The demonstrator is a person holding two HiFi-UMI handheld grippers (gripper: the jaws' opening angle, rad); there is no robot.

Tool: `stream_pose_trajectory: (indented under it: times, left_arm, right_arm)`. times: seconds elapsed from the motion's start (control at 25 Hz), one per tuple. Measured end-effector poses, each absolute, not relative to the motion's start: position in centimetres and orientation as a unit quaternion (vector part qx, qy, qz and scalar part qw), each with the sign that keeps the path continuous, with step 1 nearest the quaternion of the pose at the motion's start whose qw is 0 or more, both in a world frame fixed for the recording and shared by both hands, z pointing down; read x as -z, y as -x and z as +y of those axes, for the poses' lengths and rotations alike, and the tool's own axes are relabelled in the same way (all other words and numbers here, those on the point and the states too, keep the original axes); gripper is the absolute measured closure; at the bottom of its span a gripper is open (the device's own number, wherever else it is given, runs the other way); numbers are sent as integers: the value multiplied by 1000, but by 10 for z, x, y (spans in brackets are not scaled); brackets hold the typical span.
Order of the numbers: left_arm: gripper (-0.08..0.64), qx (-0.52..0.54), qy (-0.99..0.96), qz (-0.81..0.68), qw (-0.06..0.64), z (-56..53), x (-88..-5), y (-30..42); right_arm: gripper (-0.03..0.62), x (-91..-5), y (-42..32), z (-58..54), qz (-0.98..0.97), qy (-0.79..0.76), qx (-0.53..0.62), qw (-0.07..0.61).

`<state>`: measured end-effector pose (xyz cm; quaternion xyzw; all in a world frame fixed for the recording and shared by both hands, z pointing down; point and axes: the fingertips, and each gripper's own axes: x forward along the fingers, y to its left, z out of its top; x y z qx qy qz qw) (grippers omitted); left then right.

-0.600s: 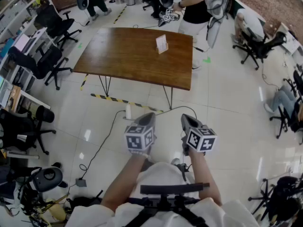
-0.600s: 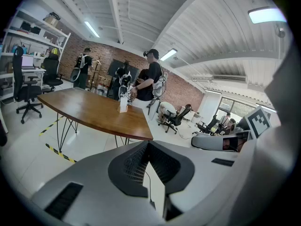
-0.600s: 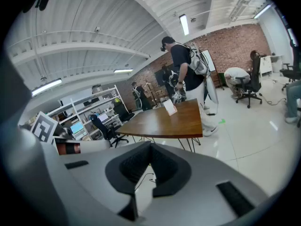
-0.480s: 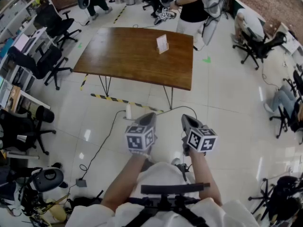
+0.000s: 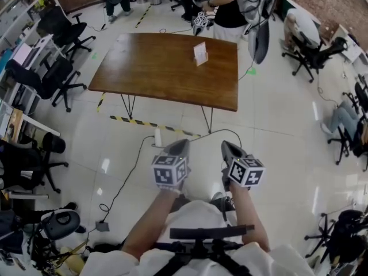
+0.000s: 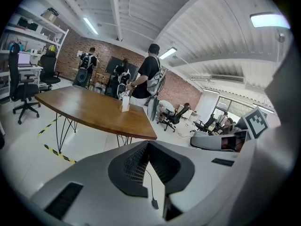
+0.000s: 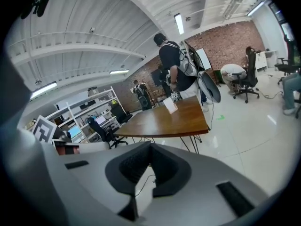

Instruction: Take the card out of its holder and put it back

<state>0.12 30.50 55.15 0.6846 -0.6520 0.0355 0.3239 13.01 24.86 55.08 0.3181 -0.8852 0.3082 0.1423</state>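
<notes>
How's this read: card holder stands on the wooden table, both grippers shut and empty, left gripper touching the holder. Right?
Not touching: the head view shows the left gripper over the floor, well short of the wooden table and the card holder. Rest holds, right gripper included.

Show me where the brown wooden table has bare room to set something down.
The brown wooden table is bare across its left half and along the near edge. Only the far right part is taken: the white card in its holder stands there, with a person in a black shirt close behind that edge.
</notes>
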Motion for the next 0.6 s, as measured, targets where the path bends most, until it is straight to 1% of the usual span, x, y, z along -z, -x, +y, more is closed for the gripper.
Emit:
stream_pose_trajectory:
  times: [0.36, 0.6]
  left_arm:
    - [560, -36, -693, -644, 321, 314, -553, 40]
    - [560, -30, -690, -647, 323, 315, -552, 57]
  right_arm:
    - [589, -553, -93, 261, -882, -330, -306, 139]
    - [589, -551, -83, 259, -882, -335, -299, 146]
